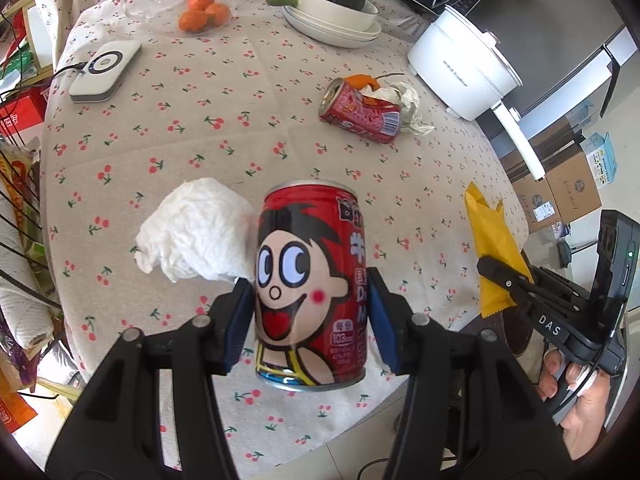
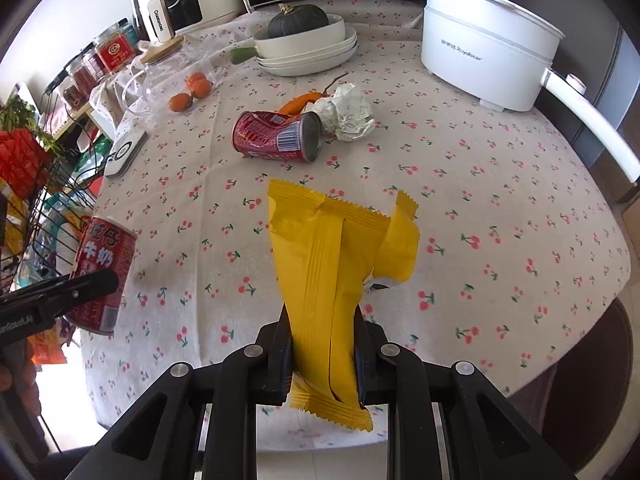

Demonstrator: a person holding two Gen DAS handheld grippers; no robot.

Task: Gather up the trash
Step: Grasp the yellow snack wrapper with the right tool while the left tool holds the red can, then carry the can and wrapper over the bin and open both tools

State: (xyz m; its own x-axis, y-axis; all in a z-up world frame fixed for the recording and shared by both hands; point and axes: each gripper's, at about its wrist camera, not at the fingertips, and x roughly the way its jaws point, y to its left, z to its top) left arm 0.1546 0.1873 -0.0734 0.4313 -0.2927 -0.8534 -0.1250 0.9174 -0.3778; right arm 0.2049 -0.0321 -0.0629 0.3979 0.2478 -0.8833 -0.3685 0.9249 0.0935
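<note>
My left gripper (image 1: 311, 306) is shut on an upright red milk can (image 1: 310, 284) with a cartoon face, held above the table's near edge; the can also shows in the right wrist view (image 2: 103, 272). My right gripper (image 2: 323, 344) is shut on a yellow snack wrapper (image 2: 340, 264), also seen in the left wrist view (image 1: 494, 252). On the table lie a crumpled white tissue (image 1: 196, 232), a dented red can (image 1: 360, 112) on its side (image 2: 280, 136) and a crumpled paper ball (image 2: 348, 114).
The round table has a cherry-print cloth (image 2: 480, 200). On it stand a white electric pot (image 2: 488, 44), stacked white dishes with a green squash (image 2: 308, 40), tangerines (image 1: 204, 12), a glass jug (image 2: 160, 80), a white device (image 1: 106, 70) and an orange pepper (image 2: 302, 102). A wire rack (image 2: 36, 208) stands at the left.
</note>
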